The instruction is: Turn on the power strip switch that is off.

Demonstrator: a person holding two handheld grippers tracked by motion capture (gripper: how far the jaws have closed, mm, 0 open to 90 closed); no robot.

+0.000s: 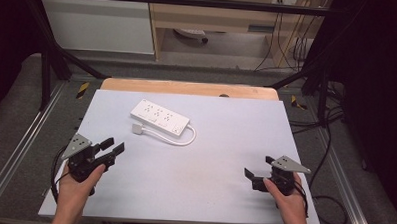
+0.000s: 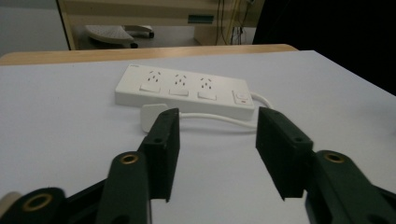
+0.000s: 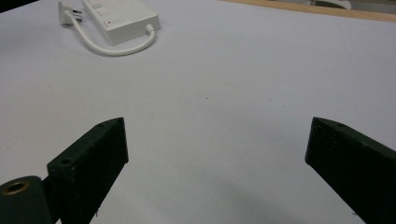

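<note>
A white power strip (image 1: 160, 116) with three sockets lies on the pale table top (image 1: 225, 143), left of centre toward the back. Its short white cable (image 1: 178, 139) loops round to a white plug (image 1: 137, 128) lying beside it. My left gripper (image 1: 113, 147) hovers at the table's front left, open and empty, pointing at the strip. In the left gripper view the power strip (image 2: 184, 91) and plug (image 2: 150, 115) lie just beyond the left gripper (image 2: 217, 135). My right gripper (image 1: 258, 168) is at the front right, wide open, holding nothing. The right gripper view shows the power strip (image 3: 123, 18) far off at upper left.
A wooden board edge (image 1: 187, 87) runs along the table's back. Metal frame rails (image 1: 20, 141) flank both sides, with cables (image 1: 330, 146) on the floor at right. A shelf unit (image 1: 214, 22) stands behind.
</note>
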